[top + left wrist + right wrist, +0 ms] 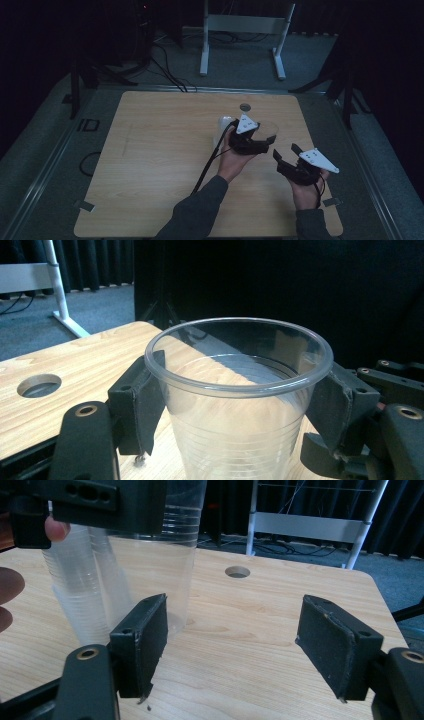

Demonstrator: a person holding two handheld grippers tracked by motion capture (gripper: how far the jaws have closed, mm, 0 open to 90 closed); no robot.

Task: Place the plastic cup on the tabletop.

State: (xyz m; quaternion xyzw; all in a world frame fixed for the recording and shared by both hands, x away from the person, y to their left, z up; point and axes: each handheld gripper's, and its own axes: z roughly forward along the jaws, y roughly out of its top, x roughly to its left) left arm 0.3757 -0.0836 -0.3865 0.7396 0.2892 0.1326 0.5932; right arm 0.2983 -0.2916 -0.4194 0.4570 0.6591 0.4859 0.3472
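Nearest the person, the right gripper (286, 153) hangs low over the front right part of the wooden table (150, 165), its jaws spread wide with nothing between them, aimed toward the cups. A little farther in, the left gripper (265, 141) holds a clear plastic cup (240, 405) upright, the two black pads pressed against its wall just under the rolled rim – one on each side, as the left gripper view shows. The cup looks thin, ribbed and nearly see-through, empty, with the wood grain showing through it. By that look it is very light and flexes easily, so a hard squeeze would likely buckle or crack the wall; the stiffest place to take hold is high up by the rim, or low near the base where the ribs sit close. The smooth plastic may also slip under a loose grip. Just behind it in the right gripper view stands a stack of cups (82, 585) of the same kind – nested, resting on the table. Farther back a round hole (245, 107) is cut in the tabletop, and beyond the edge a white frame (245, 30) stands on the dark floor.
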